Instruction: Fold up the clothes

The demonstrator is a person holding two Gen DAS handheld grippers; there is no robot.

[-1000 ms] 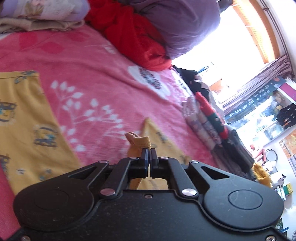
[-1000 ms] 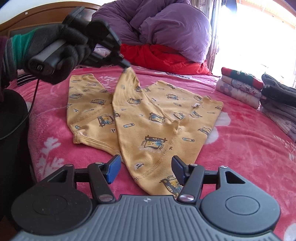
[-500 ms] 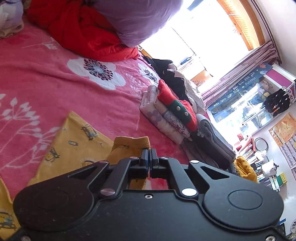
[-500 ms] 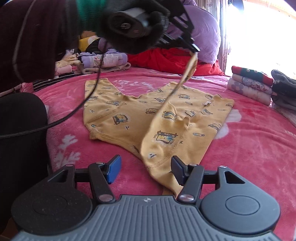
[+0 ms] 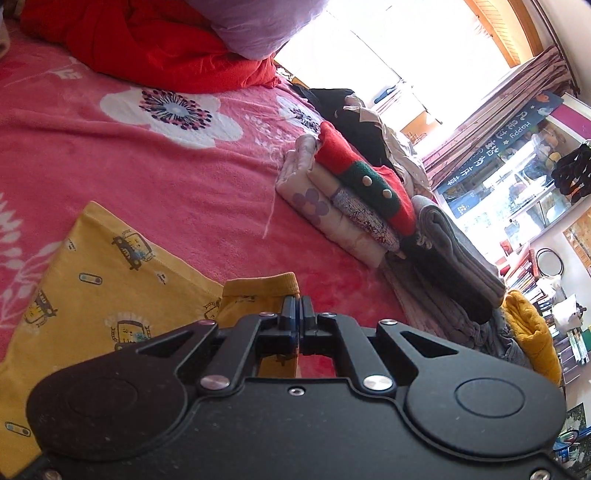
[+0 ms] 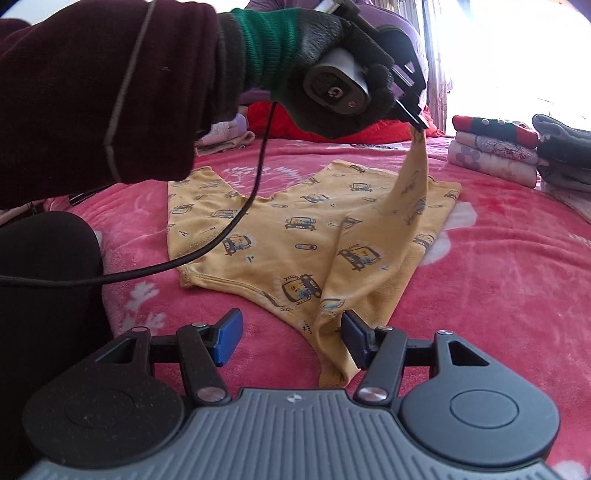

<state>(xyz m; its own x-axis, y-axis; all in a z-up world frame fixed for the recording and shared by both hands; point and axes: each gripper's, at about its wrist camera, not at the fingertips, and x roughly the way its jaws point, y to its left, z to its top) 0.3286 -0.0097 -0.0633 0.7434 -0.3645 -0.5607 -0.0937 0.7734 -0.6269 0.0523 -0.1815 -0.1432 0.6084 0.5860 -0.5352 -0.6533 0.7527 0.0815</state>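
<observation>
Yellow printed children's pants [image 6: 295, 229] lie spread on the pink flowered blanket [image 6: 498, 258]. My left gripper [image 5: 296, 308] is shut on the cuff [image 5: 264, 291] of one leg; in the right wrist view that left gripper [image 6: 419, 123], held by a gloved hand [image 6: 325, 74], lifts the leg [image 6: 413, 192] up over the waist part on the right. My right gripper [image 6: 290, 338] hovers open near the front edge of the pants, with the crotch fold just before its right finger [image 6: 354, 341] and nothing between the pads.
A stack of folded clothes [image 6: 495, 151] and grey folded items [image 6: 561, 155] sit at the right of the bed. A red cloth [image 5: 155, 48] and purple duvet [image 5: 258, 26] lie at the head end. A black cable [image 6: 207, 247] hangs from the left hand across the pants.
The left gripper has carried the pant leg cuff rightward across the garment, from above the left legs to over the right side. The right gripper stays open and low near the crotch.
</observation>
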